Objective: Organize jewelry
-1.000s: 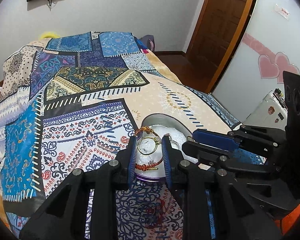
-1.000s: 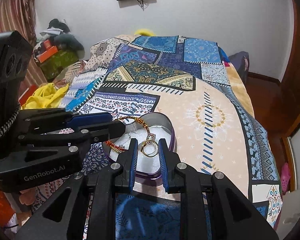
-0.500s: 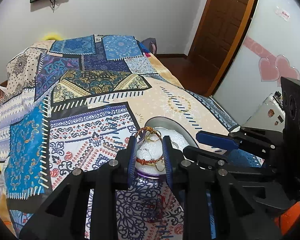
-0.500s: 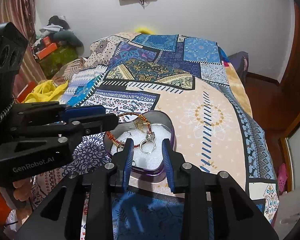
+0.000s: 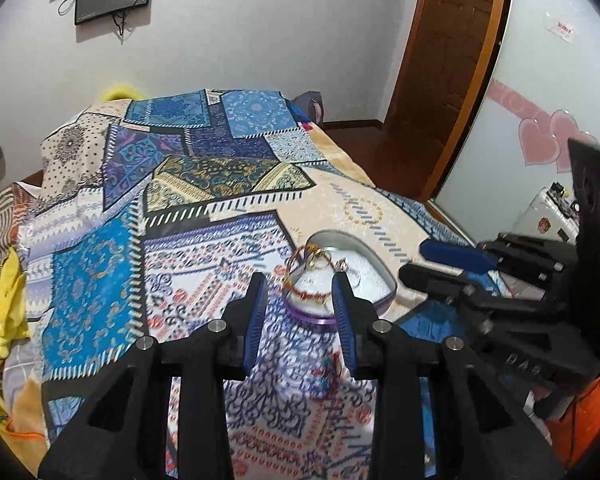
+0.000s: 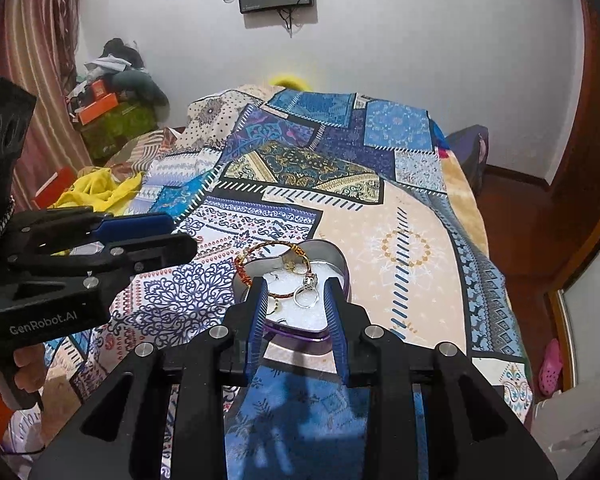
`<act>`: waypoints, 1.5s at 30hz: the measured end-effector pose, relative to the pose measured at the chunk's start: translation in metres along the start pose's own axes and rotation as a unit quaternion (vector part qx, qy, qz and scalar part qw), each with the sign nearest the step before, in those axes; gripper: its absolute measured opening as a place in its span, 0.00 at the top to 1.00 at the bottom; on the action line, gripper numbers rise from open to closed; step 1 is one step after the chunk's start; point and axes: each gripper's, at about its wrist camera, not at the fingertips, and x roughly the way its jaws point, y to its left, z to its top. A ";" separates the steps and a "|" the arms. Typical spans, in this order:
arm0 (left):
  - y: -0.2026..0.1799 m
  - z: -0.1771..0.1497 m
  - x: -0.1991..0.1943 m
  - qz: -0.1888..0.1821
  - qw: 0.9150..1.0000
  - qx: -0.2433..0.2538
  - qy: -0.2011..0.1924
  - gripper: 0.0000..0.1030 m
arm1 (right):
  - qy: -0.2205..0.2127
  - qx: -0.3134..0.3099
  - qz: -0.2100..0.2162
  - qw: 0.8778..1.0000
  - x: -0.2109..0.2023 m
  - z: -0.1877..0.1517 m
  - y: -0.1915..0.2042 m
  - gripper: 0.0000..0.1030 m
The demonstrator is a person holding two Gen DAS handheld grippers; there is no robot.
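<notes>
Between the spread blue pads of the right hand-held gripper (image 6: 294,294), which grips nothing, a silver ring (image 6: 307,293) with a small stone setting lies on white padding inside a heart-shaped tin (image 6: 342,270). That tin has a metal wall and a purple base, and it sits on the bed (image 6: 404,248) toward its near edge, on a patchwork bedspread of blue, cream and gold panels. A thin bangle (image 6: 260,264) of gold wire with red and orange beads leans over the tin's left rim, half inside, half above the cover. A small gold piece (image 6: 290,265) rests by the far rim; its kind is too small to tell. To the left, the left hand-held gripper (image 5: 298,292) hovers over the bedspread, its pads parted too and empty, near the tin's left side. Yellow cloth (image 6: 96,192) lies beyond the bed's left edge.
</notes>
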 end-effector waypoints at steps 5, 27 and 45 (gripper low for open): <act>0.002 -0.018 -0.004 0.008 1.000 0.005 0.018 0.68 | 0.000 0.003 0.000 1.000 -0.004 -0.005 0.003 0.74; -0.007 -0.075 0.049 -0.028 0.994 0.002 0.109 0.90 | 0.043 0.012 0.006 0.999 0.009 -0.031 0.007 0.74; 0.024 -0.069 -0.016 -0.018 0.999 -0.028 0.019 1.00 | 0.079 -0.024 0.023 0.996 0.032 -0.034 0.040 0.74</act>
